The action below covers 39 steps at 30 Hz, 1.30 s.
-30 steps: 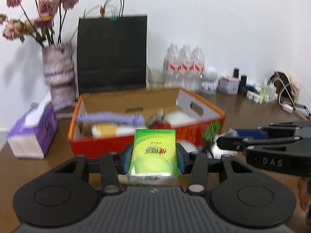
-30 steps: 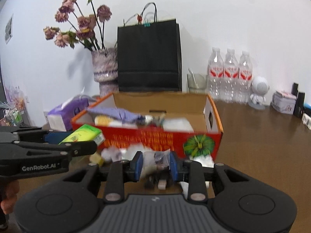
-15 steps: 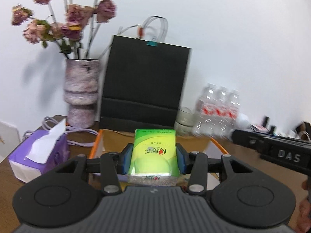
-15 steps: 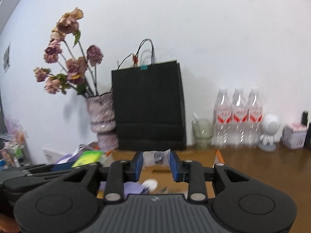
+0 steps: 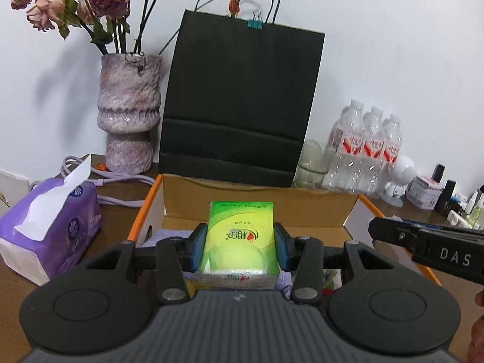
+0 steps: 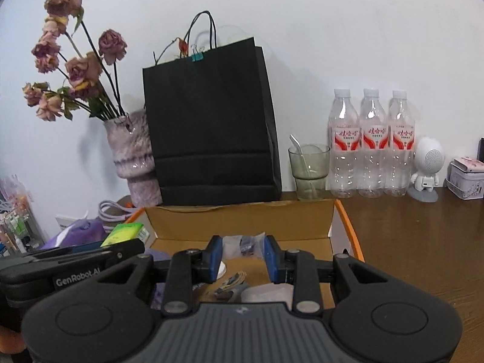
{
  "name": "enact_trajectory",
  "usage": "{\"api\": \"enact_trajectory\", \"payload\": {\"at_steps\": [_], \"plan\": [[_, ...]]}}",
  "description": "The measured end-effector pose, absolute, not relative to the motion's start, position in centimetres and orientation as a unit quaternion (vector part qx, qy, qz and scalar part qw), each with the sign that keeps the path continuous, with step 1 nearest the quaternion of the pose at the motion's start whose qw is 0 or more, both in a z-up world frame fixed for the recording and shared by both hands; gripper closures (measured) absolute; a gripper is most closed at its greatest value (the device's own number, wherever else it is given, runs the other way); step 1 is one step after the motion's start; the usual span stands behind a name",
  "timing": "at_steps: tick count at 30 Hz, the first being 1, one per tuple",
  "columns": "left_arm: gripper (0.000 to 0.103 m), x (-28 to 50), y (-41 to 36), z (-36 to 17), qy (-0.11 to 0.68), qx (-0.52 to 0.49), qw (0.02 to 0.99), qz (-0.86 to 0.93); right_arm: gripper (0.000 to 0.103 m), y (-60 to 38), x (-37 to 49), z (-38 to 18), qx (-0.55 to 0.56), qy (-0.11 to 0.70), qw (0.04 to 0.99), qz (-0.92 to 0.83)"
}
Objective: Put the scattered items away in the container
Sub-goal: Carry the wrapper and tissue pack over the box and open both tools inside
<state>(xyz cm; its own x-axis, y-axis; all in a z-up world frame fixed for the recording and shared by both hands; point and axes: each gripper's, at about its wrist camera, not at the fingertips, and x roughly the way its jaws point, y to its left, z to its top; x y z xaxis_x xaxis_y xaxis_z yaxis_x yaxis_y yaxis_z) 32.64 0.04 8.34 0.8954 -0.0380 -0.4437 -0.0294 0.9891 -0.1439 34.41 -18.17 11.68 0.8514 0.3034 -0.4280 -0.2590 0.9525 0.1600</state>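
My left gripper (image 5: 240, 248) is shut on a green tissue pack (image 5: 240, 236), held above the open cardboard box (image 5: 257, 205) with orange edges. The same pack (image 6: 125, 233) and the left gripper's black body show at the left of the right wrist view. My right gripper (image 6: 243, 254) is shut on a small clear plastic bag (image 6: 243, 243) with dark bits inside, also over the box (image 6: 242, 220). Inside the box lie a purple cloth (image 5: 165, 236), a white pouch (image 6: 266, 293) and other small items. The right gripper's black side (image 5: 429, 248) reaches in from the right of the left wrist view.
A black paper bag (image 5: 242, 99) and a vase of dried roses (image 5: 130, 115) stand right behind the box. A purple tissue box (image 5: 48, 230) sits left of it. A glass (image 6: 308, 169), three water bottles (image 6: 372, 145), a white figurine (image 6: 426, 169) and a tin (image 6: 467, 178) line the back right.
Both grippers have risen and moved forward from in front of the box's red wall to over its opening, each keeping hold of its item. The box front has dropped out of sight.
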Motion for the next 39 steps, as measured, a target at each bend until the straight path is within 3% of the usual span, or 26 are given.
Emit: {"api": "enact_trajectory", "payload": {"at_steps": [8,9,10,11,12,13,14,39], "plan": [[0.056,32.6,-0.2,8.2,0.226,-0.066,0.972,-0.002,0.074,-18.0,34.4,11.5,0.044,0.230,0.961,0.145],[0.052,32.6,-0.3,8.2,0.228,-0.063,0.972,-0.007,0.071,-18.1,34.6,11.4,0.044,0.234,0.960,0.145],[0.033,32.6,-0.5,8.1,0.228,-0.059,0.972,-0.015,0.068,-18.2,34.8,11.3,0.045,0.239,0.959,0.146],[0.026,32.5,-0.7,8.2,0.225,-0.055,0.973,-0.009,0.049,-18.2,35.0,11.2,0.044,0.247,0.957,0.148],[0.017,32.4,-0.9,8.2,0.222,-0.049,0.974,0.015,0.016,-18.2,35.1,11.1,0.040,0.254,0.955,0.149],[0.000,32.4,-1.0,8.3,0.222,-0.040,0.974,0.037,0.002,-18.2,35.2,11.1,0.036,0.259,0.955,0.141],[0.000,32.4,-1.0,8.5,0.219,-0.034,0.974,0.051,0.000,-18.2,35.3,11.2,0.030,0.260,0.957,0.128],[0.000,31.8,-1.0,8.8,0.217,-0.031,0.975,0.044,0.000,-18.8,35.0,11.7,0.035,0.257,0.958,0.125]]}}
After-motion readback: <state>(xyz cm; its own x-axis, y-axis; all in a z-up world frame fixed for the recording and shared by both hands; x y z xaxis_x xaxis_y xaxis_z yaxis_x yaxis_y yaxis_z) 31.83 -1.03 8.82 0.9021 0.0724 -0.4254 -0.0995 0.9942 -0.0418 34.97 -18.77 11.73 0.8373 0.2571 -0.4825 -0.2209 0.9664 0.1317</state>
